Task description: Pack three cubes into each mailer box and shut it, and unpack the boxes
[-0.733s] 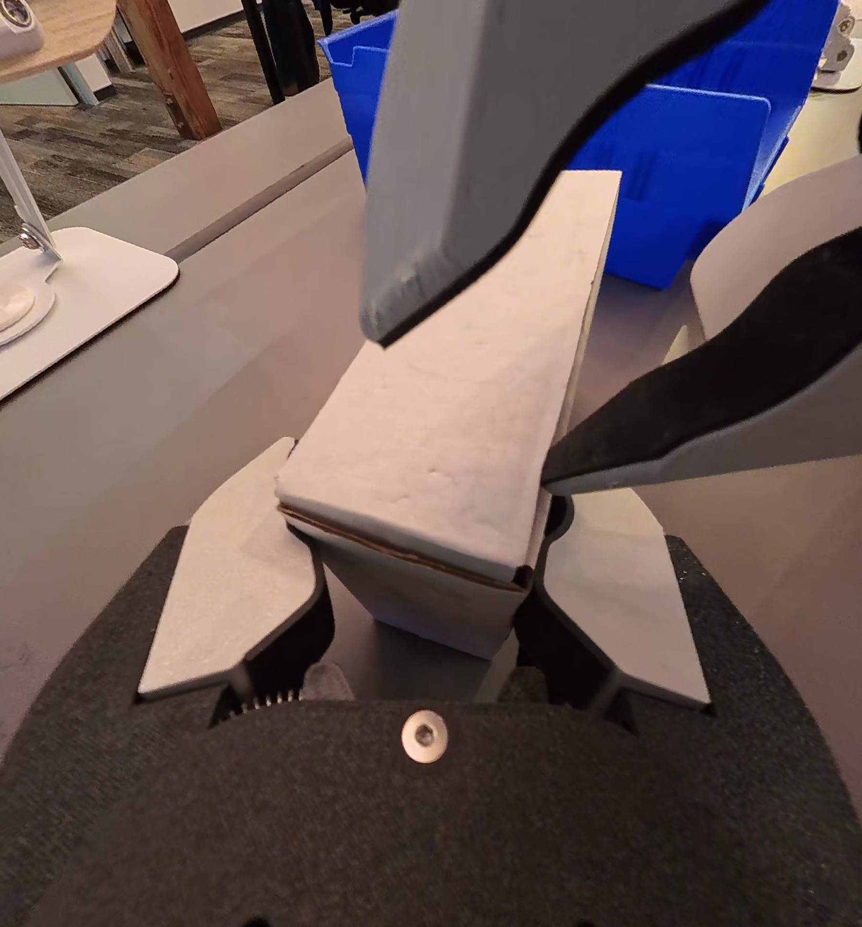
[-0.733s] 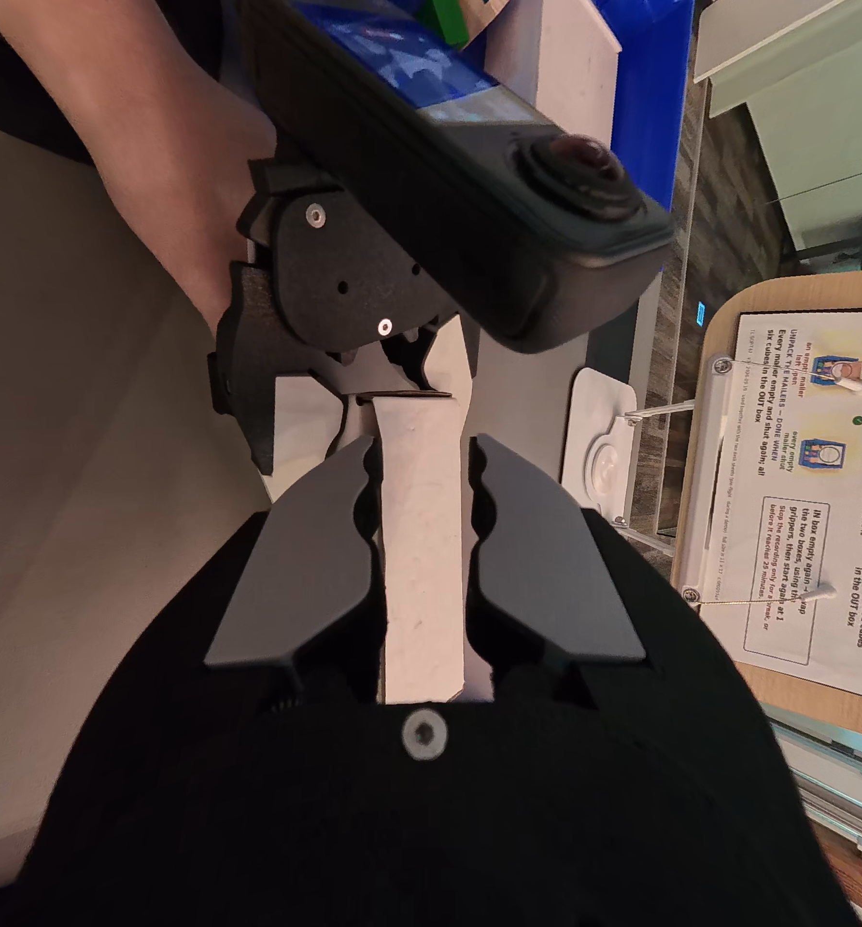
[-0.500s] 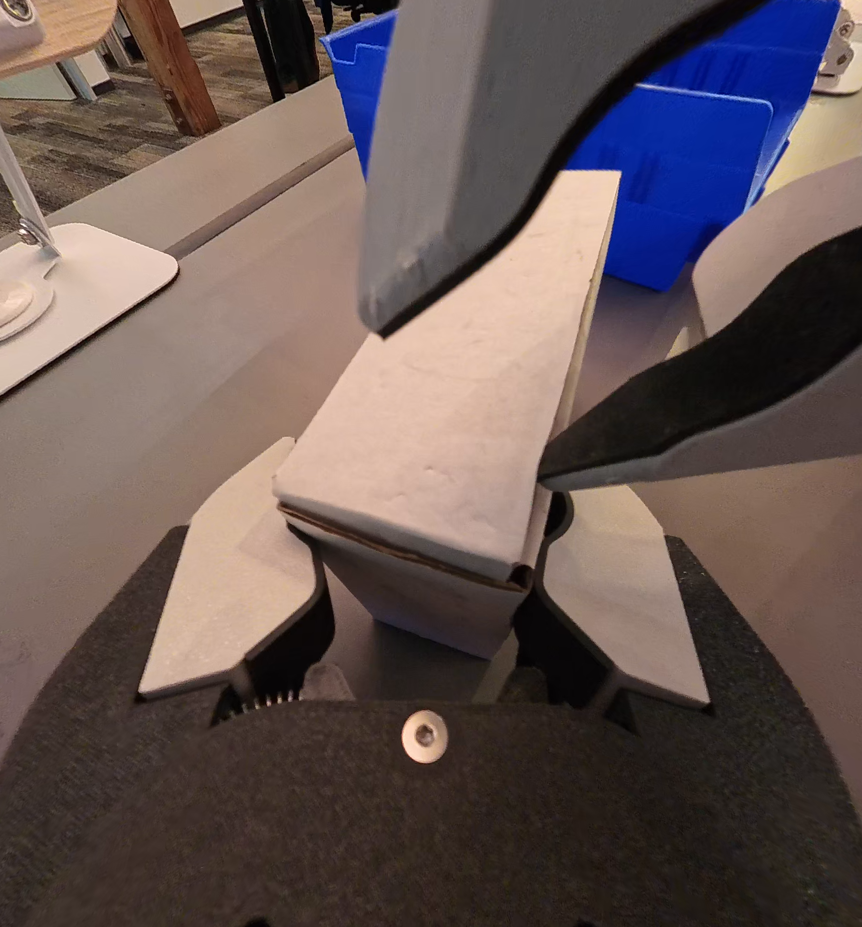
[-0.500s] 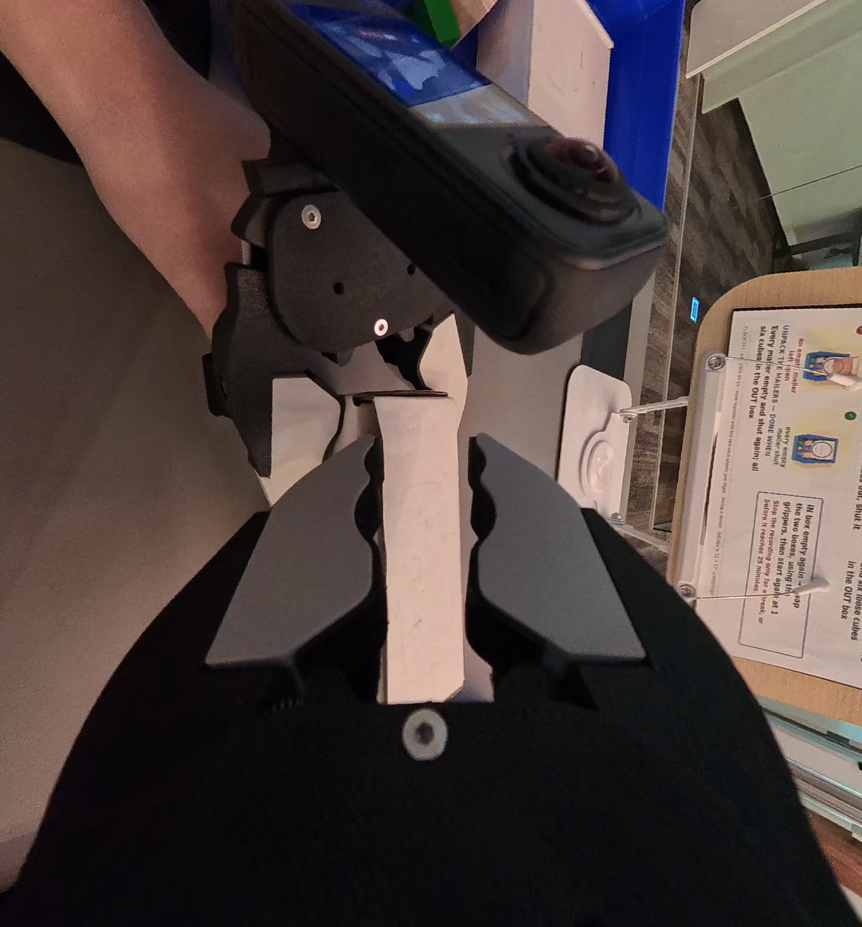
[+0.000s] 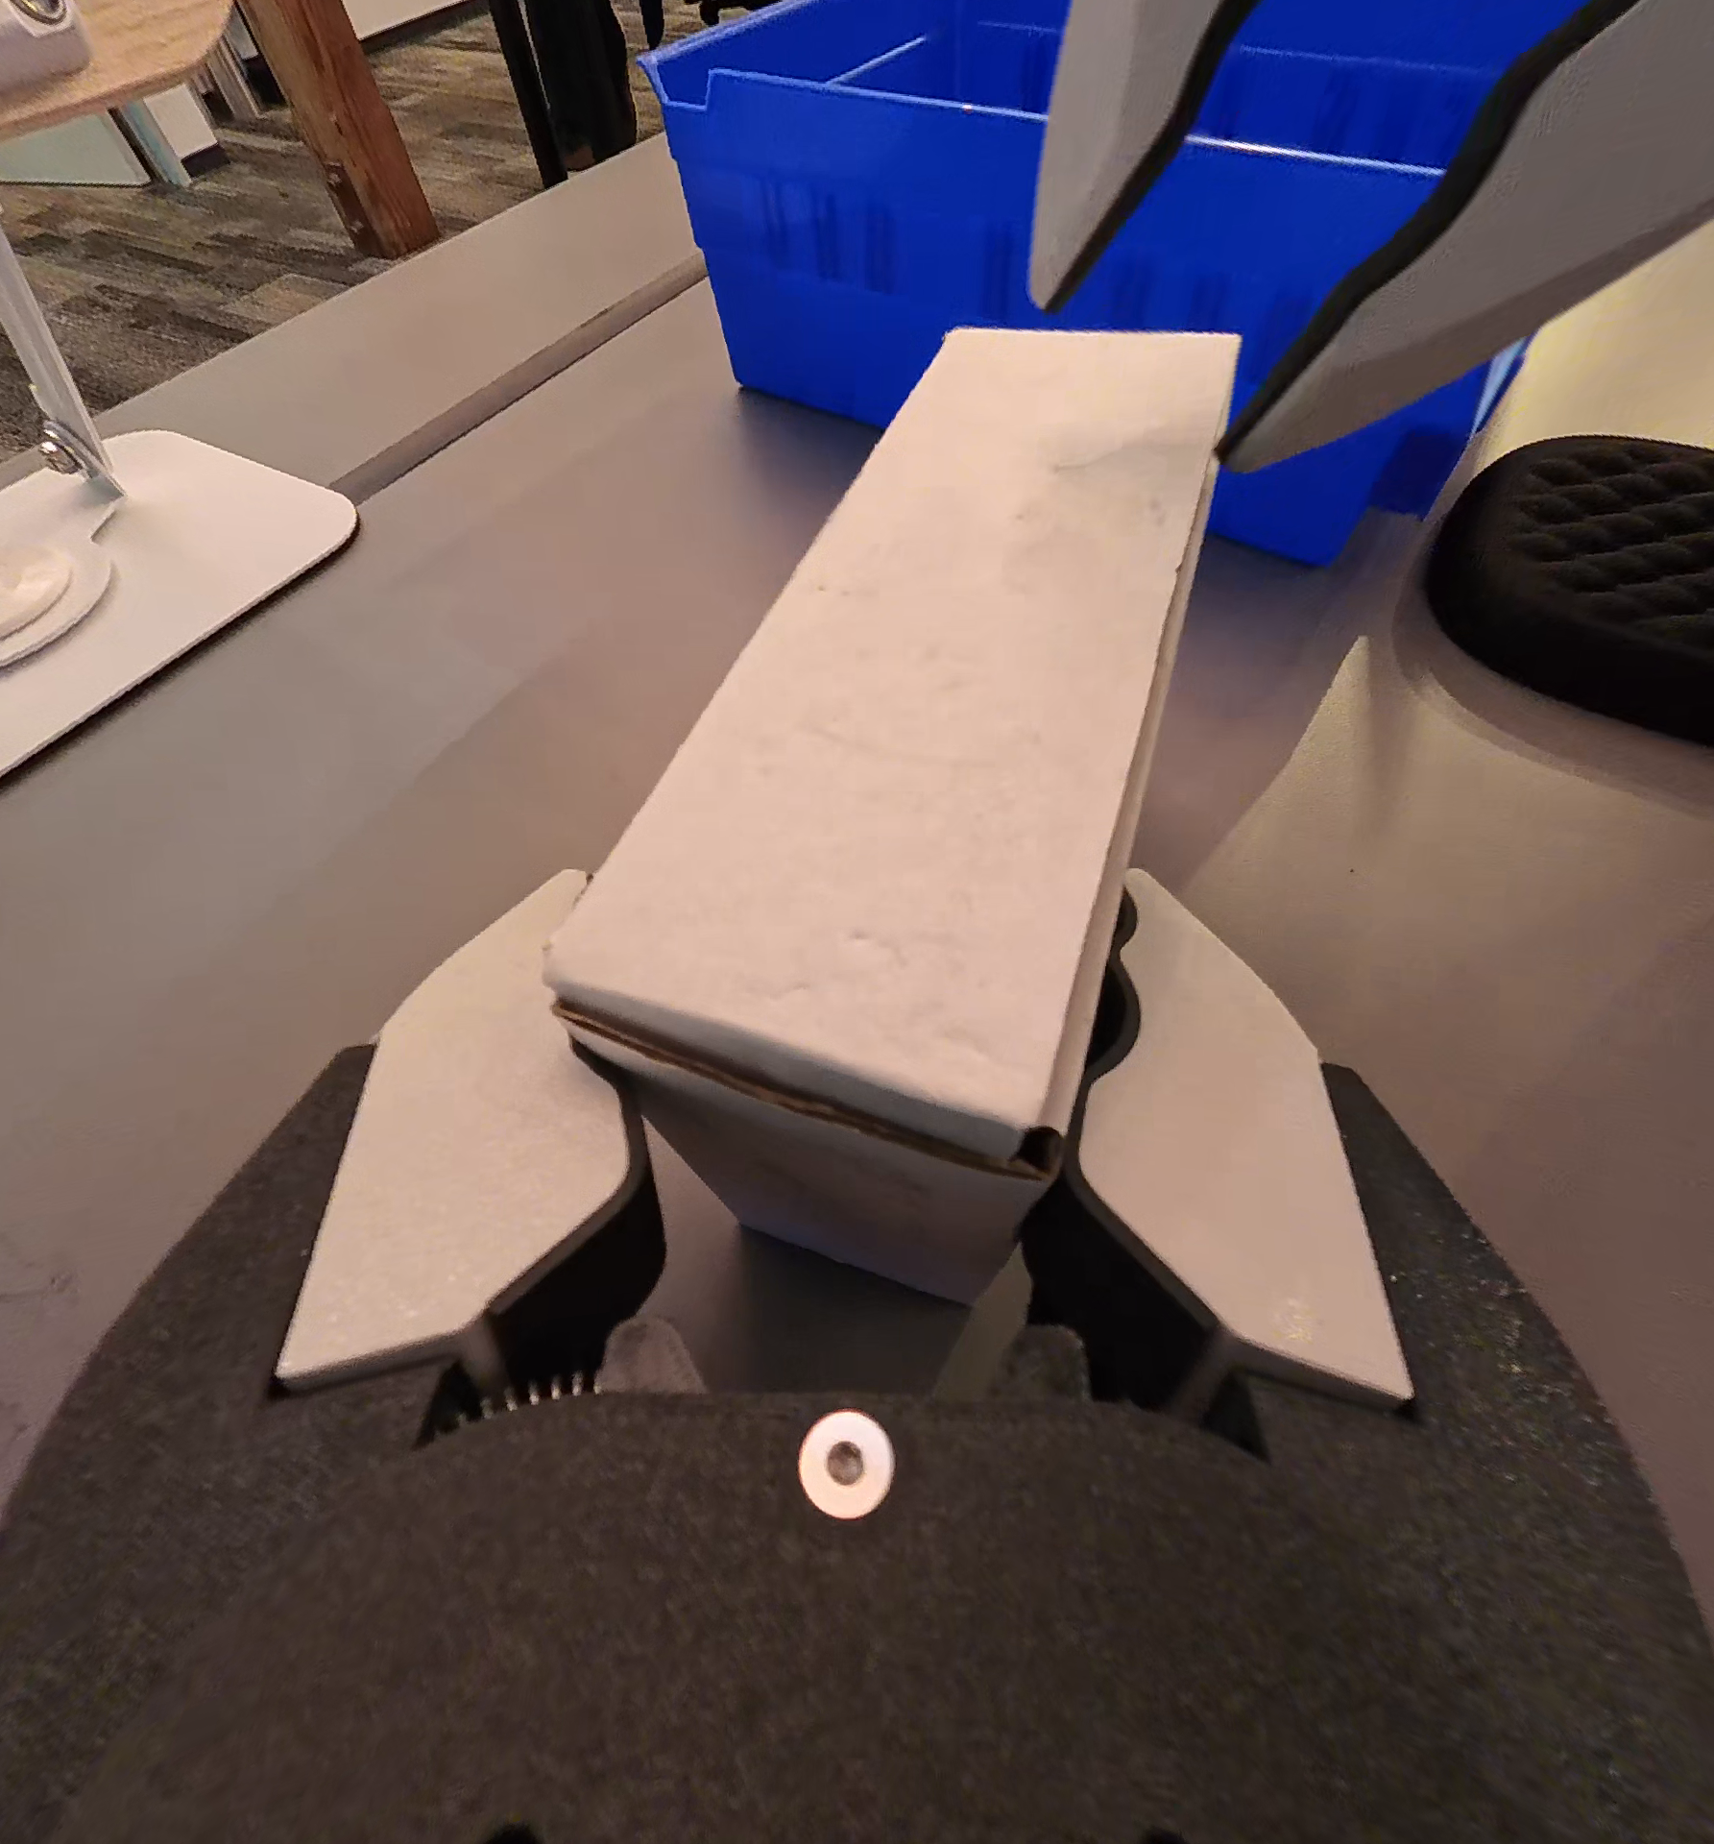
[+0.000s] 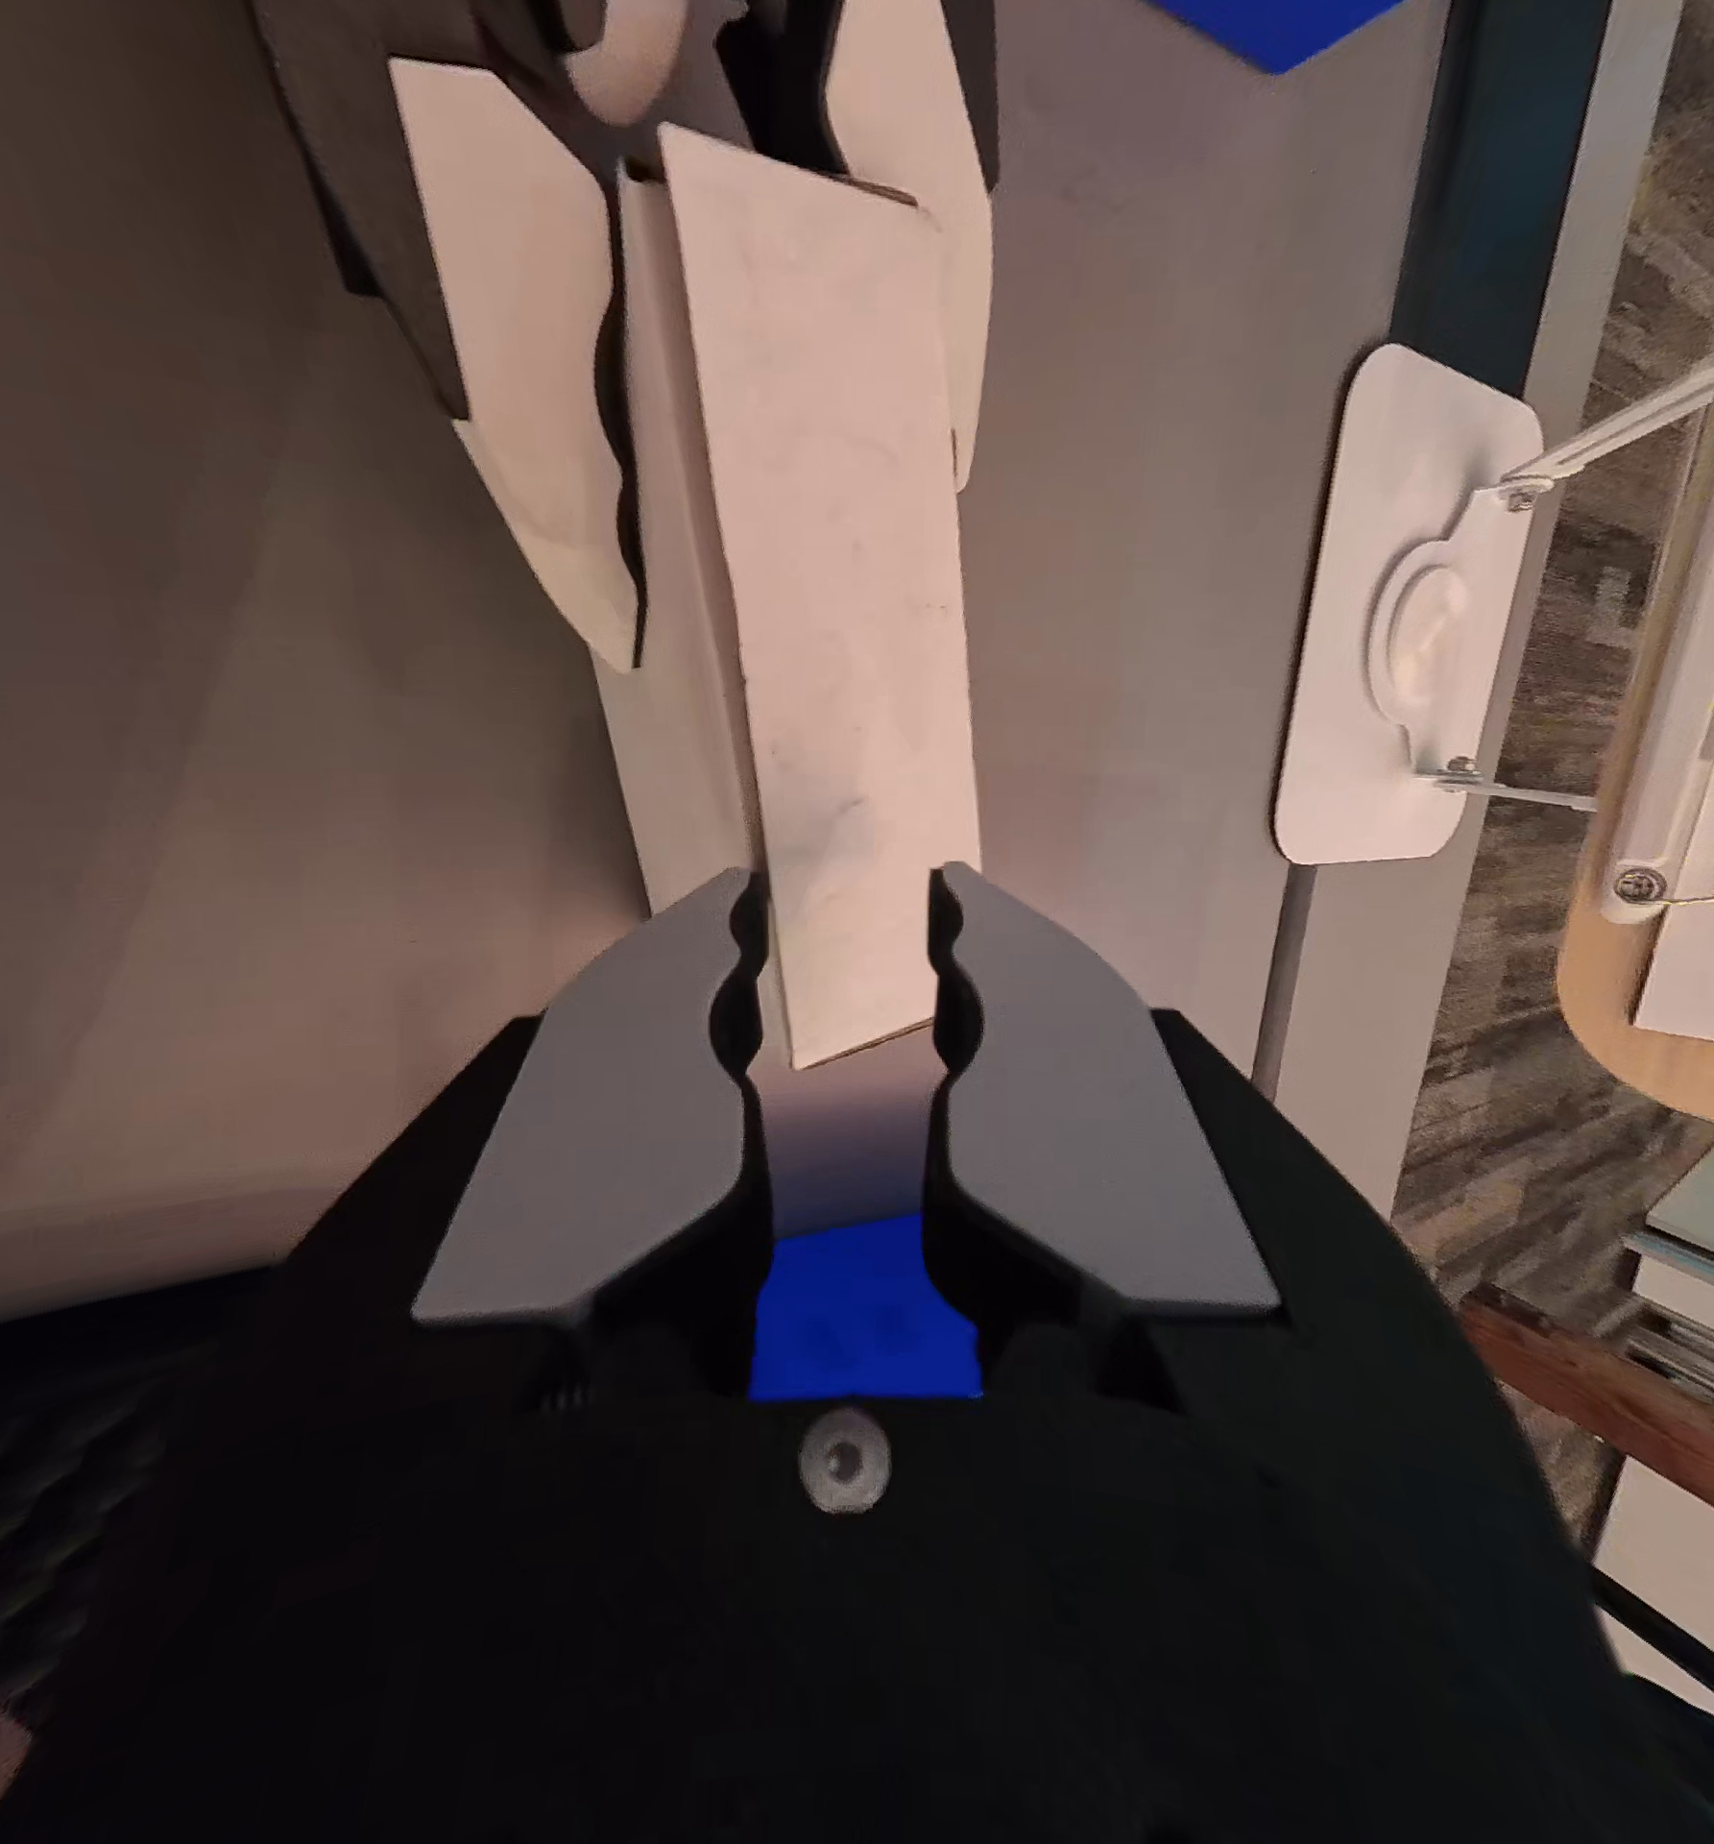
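A closed white mailer box [image 5: 912, 718] lies lengthwise on the grey table [image 5: 314, 818], its far end towards the blue bin [image 5: 882, 220]. My left gripper [image 5: 853, 883] is shut on the box's near end, one finger on each long side. My right gripper [image 5: 1137, 379] hovers just above the box's far end with its jaws apart and holds nothing. In the right wrist view the box [image 6: 833, 519] runs away from my right gripper [image 6: 843, 878], its end level with the fingertips and a gap on the left. The left gripper's fingers [image 6: 523, 399] clamp the other end. No cubes show.
The blue bin stands right behind the box and has inner dividers. A black textured pad [image 5: 1631, 599] lies at the right. A white stand base [image 5: 134, 579] sits at the left, also in the right wrist view [image 6: 1401, 619], by a wooden board [image 6: 1631, 1038] with paper sheets. Left tips to right tips: about 9 cm. Between my left fingertips and the white stand base [image 5: 134, 579] there is roughly 30 cm. My right wrist view [image 6: 1366, 713] looks at it from another angle.
My right gripper has let go of the box's far end, opened and drawn back and up off it. The left gripper still holds the near end.
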`<state>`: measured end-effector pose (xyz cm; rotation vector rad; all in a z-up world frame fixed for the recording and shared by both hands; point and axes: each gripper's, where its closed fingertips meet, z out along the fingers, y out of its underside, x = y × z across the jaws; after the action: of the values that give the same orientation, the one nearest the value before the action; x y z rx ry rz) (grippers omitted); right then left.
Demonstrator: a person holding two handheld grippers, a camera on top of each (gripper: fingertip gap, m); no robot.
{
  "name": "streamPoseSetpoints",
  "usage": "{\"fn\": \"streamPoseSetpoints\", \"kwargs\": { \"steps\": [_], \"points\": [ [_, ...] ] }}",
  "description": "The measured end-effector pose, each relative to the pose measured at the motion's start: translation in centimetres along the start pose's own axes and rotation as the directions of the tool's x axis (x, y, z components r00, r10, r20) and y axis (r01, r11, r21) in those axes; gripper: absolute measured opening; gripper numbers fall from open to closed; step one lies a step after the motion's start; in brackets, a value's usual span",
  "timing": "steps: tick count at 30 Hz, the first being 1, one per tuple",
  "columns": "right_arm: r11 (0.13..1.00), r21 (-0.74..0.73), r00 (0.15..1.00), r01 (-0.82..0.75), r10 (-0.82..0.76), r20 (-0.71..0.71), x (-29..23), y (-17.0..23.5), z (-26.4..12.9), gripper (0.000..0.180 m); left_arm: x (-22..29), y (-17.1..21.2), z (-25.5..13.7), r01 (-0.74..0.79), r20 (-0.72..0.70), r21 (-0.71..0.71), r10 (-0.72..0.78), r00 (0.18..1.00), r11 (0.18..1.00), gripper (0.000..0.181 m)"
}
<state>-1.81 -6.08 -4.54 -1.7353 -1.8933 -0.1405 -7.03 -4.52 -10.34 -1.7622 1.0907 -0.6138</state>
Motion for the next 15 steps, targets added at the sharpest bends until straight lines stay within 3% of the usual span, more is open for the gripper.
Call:
{"fn": "streamPoseSetpoints", "kwargs": {
  "steps": [15],
  "points": [
    [0.999, -0.013, 0.998, 0.038, -0.038, -0.055, 0.55, -0.24, -0.25, 0.031, -0.05, 0.17, -0.03, -0.014, 0.004, -0.024, 0.014, 1.0, 1.0, 0.09]
  ]
}}
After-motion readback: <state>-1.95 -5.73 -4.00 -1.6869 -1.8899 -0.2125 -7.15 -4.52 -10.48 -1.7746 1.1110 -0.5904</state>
